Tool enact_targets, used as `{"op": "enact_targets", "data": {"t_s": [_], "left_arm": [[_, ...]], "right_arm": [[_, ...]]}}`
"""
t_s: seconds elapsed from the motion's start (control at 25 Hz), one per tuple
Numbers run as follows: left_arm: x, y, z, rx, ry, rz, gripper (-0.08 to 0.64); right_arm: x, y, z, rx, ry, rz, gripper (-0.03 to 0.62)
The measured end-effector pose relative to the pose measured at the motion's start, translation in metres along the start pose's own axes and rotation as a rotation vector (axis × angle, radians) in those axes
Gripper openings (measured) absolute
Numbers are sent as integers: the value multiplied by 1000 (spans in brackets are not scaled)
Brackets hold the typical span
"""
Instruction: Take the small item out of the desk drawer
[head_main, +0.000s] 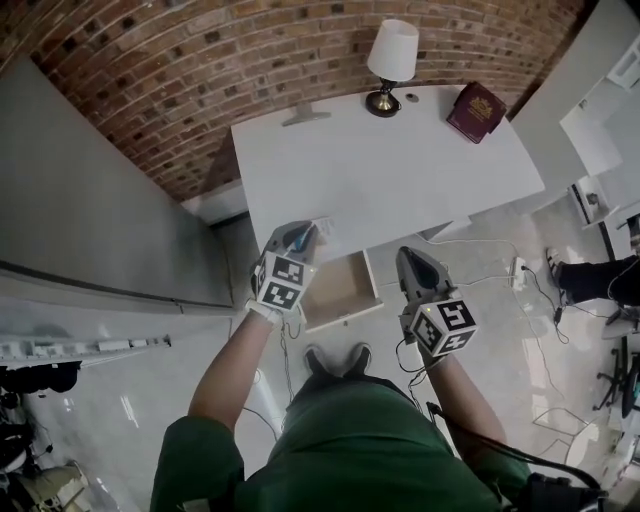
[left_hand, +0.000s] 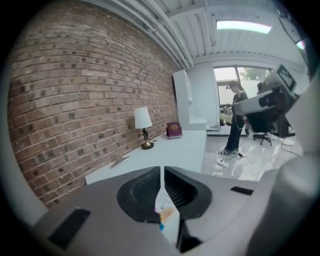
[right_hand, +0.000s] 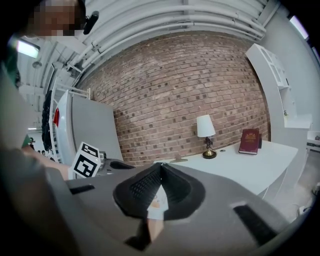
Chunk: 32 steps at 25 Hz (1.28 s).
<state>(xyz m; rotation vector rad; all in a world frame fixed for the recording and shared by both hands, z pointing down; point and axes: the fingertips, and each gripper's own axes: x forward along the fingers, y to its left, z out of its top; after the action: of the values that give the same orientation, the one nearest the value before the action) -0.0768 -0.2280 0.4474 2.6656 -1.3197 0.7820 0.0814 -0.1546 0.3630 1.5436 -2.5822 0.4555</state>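
The left gripper (head_main: 318, 232) is clenched on a small white printed card (left_hand: 167, 216), held at eleven o'clock of the open pale-wood drawer (head_main: 342, 292) under the white desk (head_main: 400, 170). The right gripper (head_main: 408, 258) sits at the drawer's two o'clock, jaws together.

One each: desk (head_main: 400, 170), drawer (head_main: 340, 290), lamp (head_main: 392, 55), book (head_main: 476, 111), small item (left_hand: 167, 215); two tongs: left (left_hand: 163, 174), right (right_hand: 160, 170).

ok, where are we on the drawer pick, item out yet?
Done: drawer stands open and the small packet is out of it. In hand: left gripper is shut on the packet, held up near the desk edge. Left: probably setting it down; the drawer is not shut yet.
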Motion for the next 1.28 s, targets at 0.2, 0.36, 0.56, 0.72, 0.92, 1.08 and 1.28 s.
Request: {"op": "enact_targets", "data": {"t_s": [0.2,0.36,0.56,0.72,0.92,1.08,1.28], "left_arm": [[-33,-18,51,29,-119,-25,21],[-62,-16,93,-40,-239,4,21],[-103,-15,144,-112,-395,50,21],[-139,-22,177,-133,-485,50,20],[-178,-34,216,-64,-604,59,9],[-201,-45,234,-30,-660,67,8],[-222,-54,241,-35,-667,57,8]], "right_arm": [[4,8,22,-37,-31,24,2],[4,20,49,-38,-76,61,2],[-1,36,104,-67,-179,97,2],[-13,50,143,-102,-261,109,2],[-28,71,172,-166,-333,129,2],[-40,85,182,-203,-365,141,2],[-55,98,190,-242,-405,140,2]]}}
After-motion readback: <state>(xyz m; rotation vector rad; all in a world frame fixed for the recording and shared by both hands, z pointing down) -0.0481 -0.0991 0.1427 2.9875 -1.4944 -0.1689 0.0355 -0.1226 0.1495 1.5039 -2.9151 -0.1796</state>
